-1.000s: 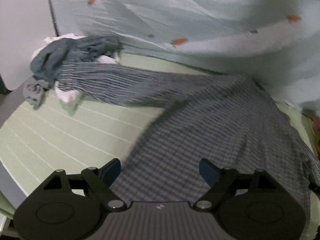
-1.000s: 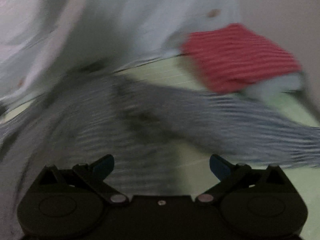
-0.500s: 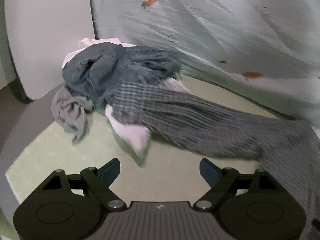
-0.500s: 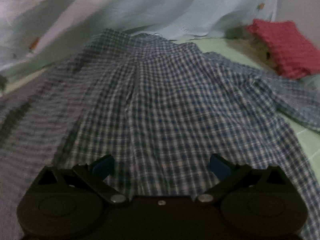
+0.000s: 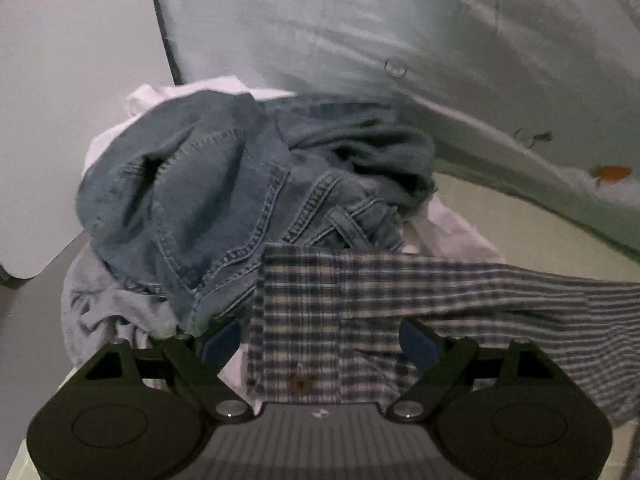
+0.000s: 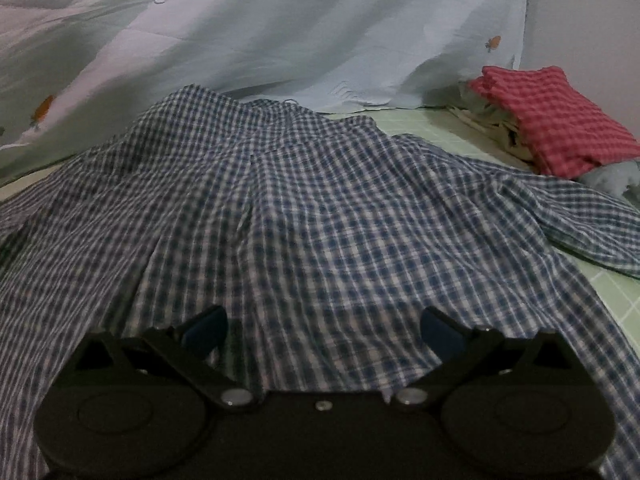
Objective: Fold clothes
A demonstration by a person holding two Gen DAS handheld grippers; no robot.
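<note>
- The blue checked shirt (image 6: 304, 216) lies spread over the green bed sheet (image 6: 612, 292), its body broad and rumpled in the right wrist view and one sleeve running off to the side.
- In the left wrist view that sleeve's cuff (image 5: 298, 320), with a brown button, lies draped against a heap of unfolded laundry.
- The step in hand looks like the first fold: taking the sleeve end to bring it in over the shirt's body.
- The left hand-held gripper (image 5: 320, 344) is spread wide with the cuff lying between its fingers, pads not pressing on it.
- The right hand-held gripper (image 6: 322, 330) is likewise wide apart, low over the shirt's body and gripping nothing.
- The next move calls for closing on the cuff alone, clear of the jeans (image 5: 208, 184) and the white and grey garments just beside it, which could be dragged along.
- Further out, a folded red checked garment (image 6: 556, 116) sits at the far right of the bed.
- A pale quilt with carrot prints (image 6: 280, 28) rises behind everything.
</note>
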